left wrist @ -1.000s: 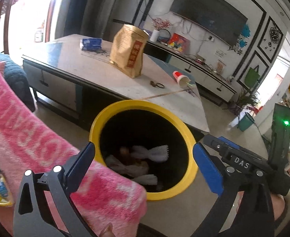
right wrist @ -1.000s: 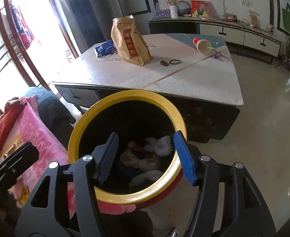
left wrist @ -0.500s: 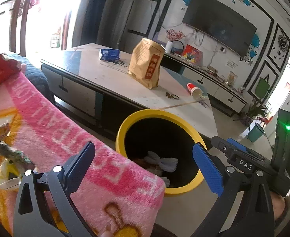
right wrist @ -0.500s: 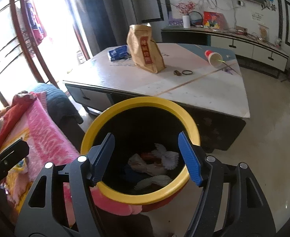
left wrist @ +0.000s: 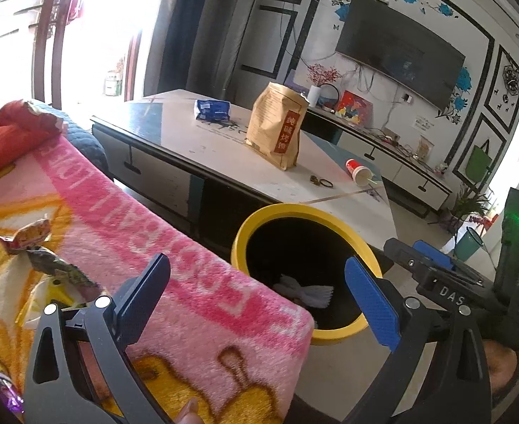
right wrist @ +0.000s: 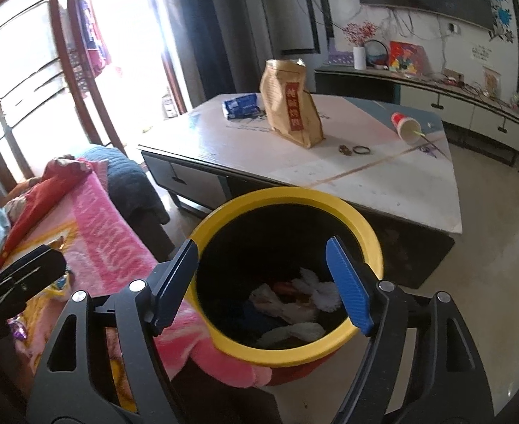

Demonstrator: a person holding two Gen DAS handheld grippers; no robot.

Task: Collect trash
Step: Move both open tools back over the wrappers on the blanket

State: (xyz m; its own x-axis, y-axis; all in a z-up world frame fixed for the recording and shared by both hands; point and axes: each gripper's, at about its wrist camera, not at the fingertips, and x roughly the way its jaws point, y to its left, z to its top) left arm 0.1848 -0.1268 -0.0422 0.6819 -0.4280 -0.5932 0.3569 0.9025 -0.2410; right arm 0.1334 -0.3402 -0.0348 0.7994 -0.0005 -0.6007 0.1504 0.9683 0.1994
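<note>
Trash (right wrist: pixel 294 300) lies in the bin (right wrist: pixel 284 198) below the empty, opening right hand-held gripper (right wrist: pixel 263 282).

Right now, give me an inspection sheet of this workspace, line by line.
Surface: coffee table, pale top; pink blanket beside the bin.
Job's things: yellow-rimmed bin holds white crumpled trash; wrappers lie on the blanket.
Clutter: brown paper bag upright, blue packet, tipped red cup, hair ties.
Grippers: left gripper open, empty; right gripper opening, nothing between its jaws.
Cables: wires on the TV stand.
Surroundings: wall TV, window.
</note>
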